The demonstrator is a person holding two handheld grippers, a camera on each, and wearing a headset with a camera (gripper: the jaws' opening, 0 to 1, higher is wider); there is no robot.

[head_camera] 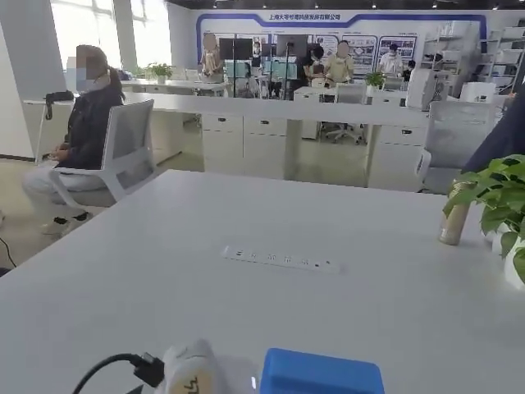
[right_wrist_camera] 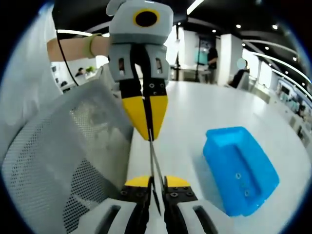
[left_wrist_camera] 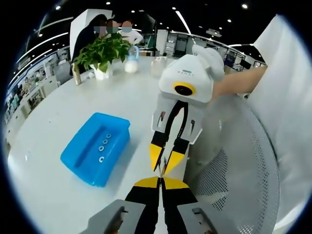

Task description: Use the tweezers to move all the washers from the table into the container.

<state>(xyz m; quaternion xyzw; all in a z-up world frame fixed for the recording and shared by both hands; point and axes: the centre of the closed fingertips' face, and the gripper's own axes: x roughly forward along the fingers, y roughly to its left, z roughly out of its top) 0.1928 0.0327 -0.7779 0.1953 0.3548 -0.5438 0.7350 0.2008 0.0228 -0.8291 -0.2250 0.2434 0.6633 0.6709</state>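
The left gripper (left_wrist_camera: pixel 160 183) and the right gripper (left_wrist_camera: pixel 164 163) face each other tip to tip over the near edge of the white table (left_wrist_camera: pixel 58 112). The thin metal tweezers (right_wrist_camera: pixel 152 161) run between them. Each gripper's yellow-tipped jaws are pinched narrow on one end of the tool.

The blue container (left_wrist_camera: pixel 96 147) sits on the table to one side of the grippers, apart from them, with bare tabletop between. Several washers (left_wrist_camera: pixel 103 145) lie in a row on its floor.

A grey mesh chair back (left_wrist_camera: pixel 234 170) stands just beside the grippers on the side away from the container, close against the table edge.

Farther along the table, a potted plant (left_wrist_camera: pixel 103 51) stands near the far end. In the head view a white power strip (head_camera: pixel 281 260) lies flat at mid-table, and a metal flask (head_camera: pixel 454 215) stands beside the plant's leaves. Beyond the table, a seated person (head_camera: pixel 86 123) rests in an office chair.
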